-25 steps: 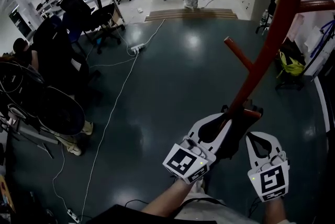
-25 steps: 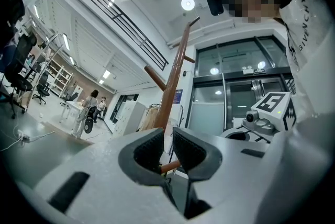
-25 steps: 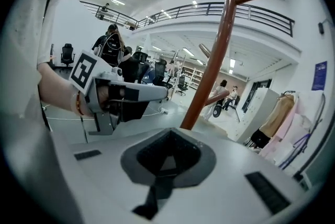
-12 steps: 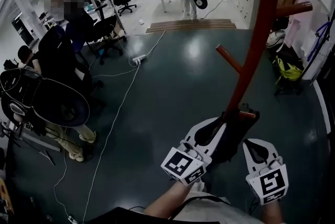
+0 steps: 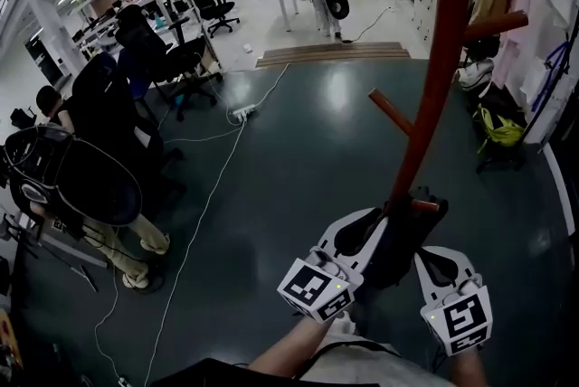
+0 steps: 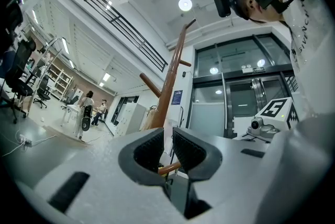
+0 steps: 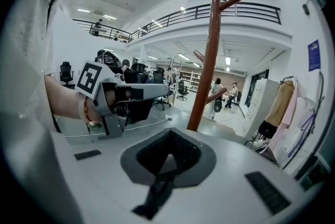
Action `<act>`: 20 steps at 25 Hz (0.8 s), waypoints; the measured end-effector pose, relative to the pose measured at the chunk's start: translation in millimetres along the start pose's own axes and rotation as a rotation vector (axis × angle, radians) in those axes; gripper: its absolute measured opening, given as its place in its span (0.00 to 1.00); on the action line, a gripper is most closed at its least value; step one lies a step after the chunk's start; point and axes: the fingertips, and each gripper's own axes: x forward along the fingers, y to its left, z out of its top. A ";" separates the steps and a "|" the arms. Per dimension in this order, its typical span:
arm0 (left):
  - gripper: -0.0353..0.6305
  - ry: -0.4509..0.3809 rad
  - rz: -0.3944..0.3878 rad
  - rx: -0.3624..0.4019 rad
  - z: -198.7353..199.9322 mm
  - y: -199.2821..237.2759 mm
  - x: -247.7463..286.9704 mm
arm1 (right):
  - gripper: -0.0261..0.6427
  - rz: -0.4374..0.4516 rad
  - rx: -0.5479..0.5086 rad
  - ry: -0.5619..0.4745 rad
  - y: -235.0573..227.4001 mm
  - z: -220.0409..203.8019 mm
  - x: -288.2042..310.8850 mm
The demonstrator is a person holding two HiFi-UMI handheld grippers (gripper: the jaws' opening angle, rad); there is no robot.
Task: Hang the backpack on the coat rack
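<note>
Head view: the dark backpack (image 5: 403,242) hangs low against the red-brown coat rack (image 5: 436,87), squeezed between the two hand-held grippers. Its top edge sits right at the lowest peg (image 5: 425,206); whether it bears on that peg cannot be made out. The left gripper (image 5: 384,217) reaches in from the left with its tips touching the pack's upper left side, just beside the pole. The right gripper (image 5: 432,255) sits on the pack's right side, a little lower, with its tips at the fabric.

In the left gripper view the jaws stand a narrow slit apart, with bright background showing through. The peg crosses low in that slit just beyond the pads, and a grey strip runs down from the base of the jaws; whether it is pinched there I cannot tell.

In the right gripper view the jaws are clenched together at the tips on a black strap (image 7: 157,191) of the backpack, which trails down toward the camera. The pole rises close behind
</note>
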 end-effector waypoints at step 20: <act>0.15 0.006 0.030 -0.021 -2.8 18.4 -6.2 | 0.06 -0.006 -0.014 0.031 4.9 -3.4 6.4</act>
